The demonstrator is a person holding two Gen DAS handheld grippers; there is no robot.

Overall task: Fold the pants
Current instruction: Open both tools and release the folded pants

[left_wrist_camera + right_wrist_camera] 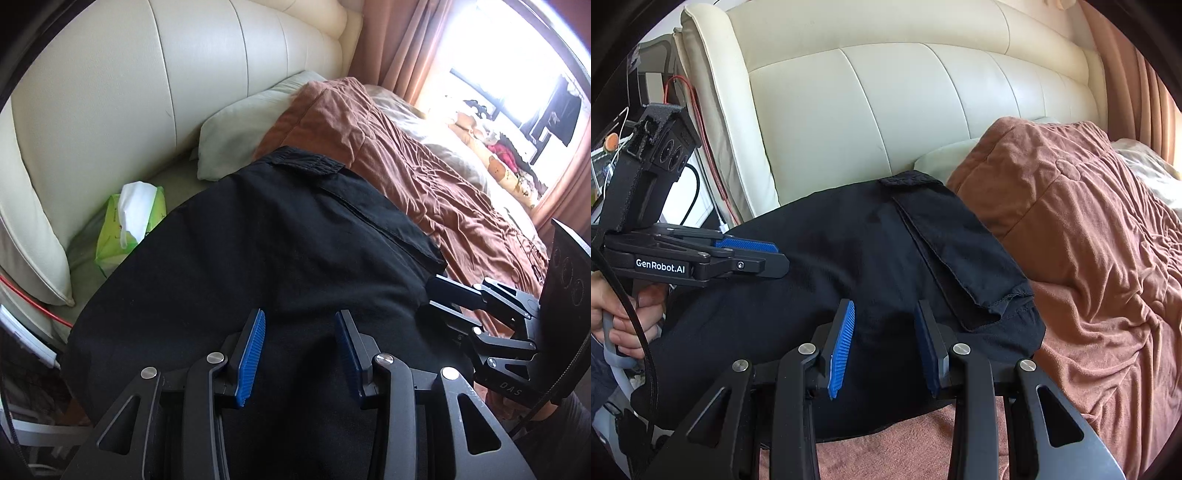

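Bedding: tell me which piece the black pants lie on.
The brown blanket, rumpled under the pants; the pale pillow sits apart by the headboard.

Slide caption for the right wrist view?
Right hand-held gripper, jaws apart, over black pants on a brown bedspread.

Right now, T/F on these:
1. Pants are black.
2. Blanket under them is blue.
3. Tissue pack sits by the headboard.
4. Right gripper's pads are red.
1. True: the pants are black.
2. False: the blanket is brown.
3. True: the green tissue pack lies near the cream headboard.
4. False: the right gripper has blue pads; its jaws stand apart over the pants.
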